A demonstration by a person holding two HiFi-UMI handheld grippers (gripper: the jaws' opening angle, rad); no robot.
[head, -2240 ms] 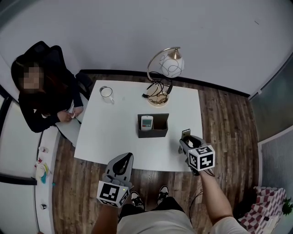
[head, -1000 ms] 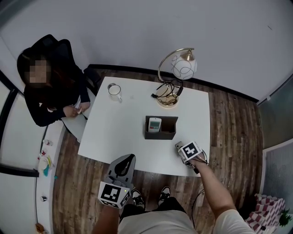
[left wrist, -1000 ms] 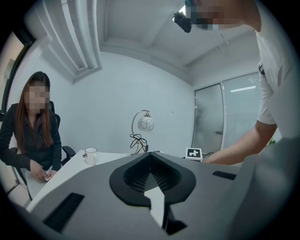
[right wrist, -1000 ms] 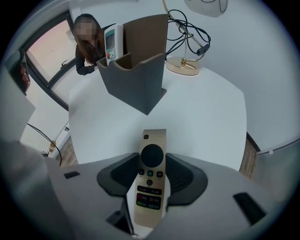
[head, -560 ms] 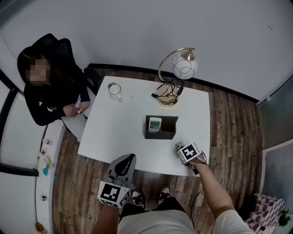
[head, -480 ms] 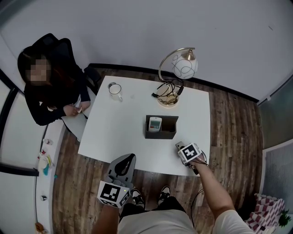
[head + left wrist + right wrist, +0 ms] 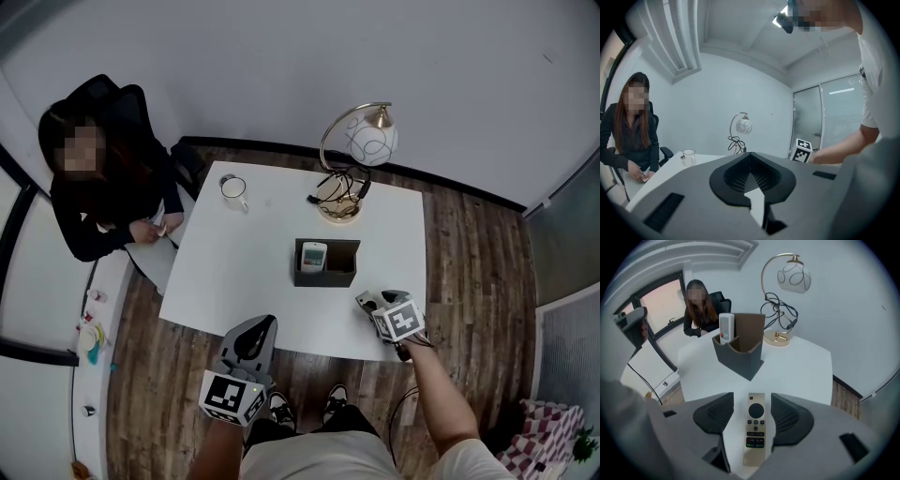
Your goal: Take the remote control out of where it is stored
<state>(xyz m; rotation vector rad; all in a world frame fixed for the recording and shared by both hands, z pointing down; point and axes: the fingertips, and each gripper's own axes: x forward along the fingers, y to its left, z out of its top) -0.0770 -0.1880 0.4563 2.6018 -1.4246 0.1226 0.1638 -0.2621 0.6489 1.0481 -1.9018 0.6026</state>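
Note:
A gold remote control (image 7: 755,430) lies flat on the white table (image 7: 234,272), between the two fingers of my right gripper (image 7: 752,397). Those jaws have just been opening, and the pads stand clear of the remote on both sides. In the head view the right gripper (image 7: 375,305) hovers over the table's near right part. A dark grey holder (image 7: 325,263) stands mid-table with a white remote (image 7: 313,254) upright in its left compartment; the holder (image 7: 740,355) and white remote (image 7: 726,328) lie ahead of the right gripper. My left gripper (image 7: 251,342), fingertips together, stays off the table's near edge.
A gold arc lamp (image 7: 356,150) with a white globe and a tangle of cables stands at the table's far side. A white mug (image 7: 231,190) sits at the far left corner. A seated person (image 7: 103,187) is beside the table's left edge. Wooden floor surrounds the table.
The right gripper has lifted off the table and its jaws have spread, leaving the gold remote lying on the tabletop. The left gripper has not moved.

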